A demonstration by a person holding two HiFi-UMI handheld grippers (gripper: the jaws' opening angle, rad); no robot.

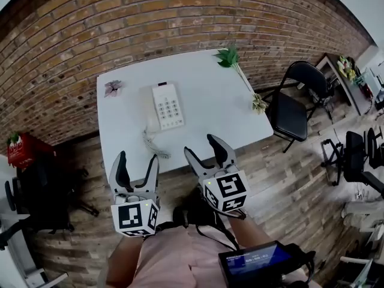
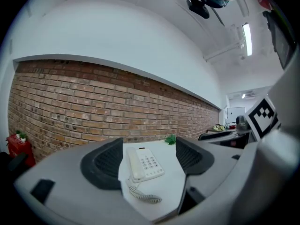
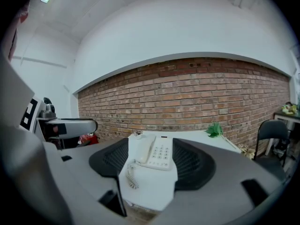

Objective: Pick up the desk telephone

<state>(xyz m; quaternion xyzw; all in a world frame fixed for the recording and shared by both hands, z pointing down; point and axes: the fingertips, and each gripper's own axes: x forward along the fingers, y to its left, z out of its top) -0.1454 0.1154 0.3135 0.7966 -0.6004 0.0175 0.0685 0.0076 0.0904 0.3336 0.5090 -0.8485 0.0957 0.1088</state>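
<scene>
A white desk telephone (image 1: pixel 164 106) lies on the white table (image 1: pixel 204 101), handset on its left side, coiled cord (image 1: pixel 152 144) trailing toward the near edge. My left gripper (image 1: pixel 137 166) hovers just short of that edge, jaws apart and empty. My right gripper (image 1: pixel 202 146) is beside it over the table's front edge, also open with nothing between the fingers. In the left gripper view the telephone (image 2: pixel 144 164) shows between the jaws, some way ahead. The right gripper view frames the telephone (image 3: pixel 155 153) and cord (image 3: pixel 131 175) the same way.
A pink flower (image 1: pixel 113 88) lies at the table's back left, a green leafy stem (image 1: pixel 230 57) at the back right. A black folding chair (image 1: pixel 296 102) stands right of the table, a red object (image 1: pixel 23 147) left of it. A brick wall runs behind.
</scene>
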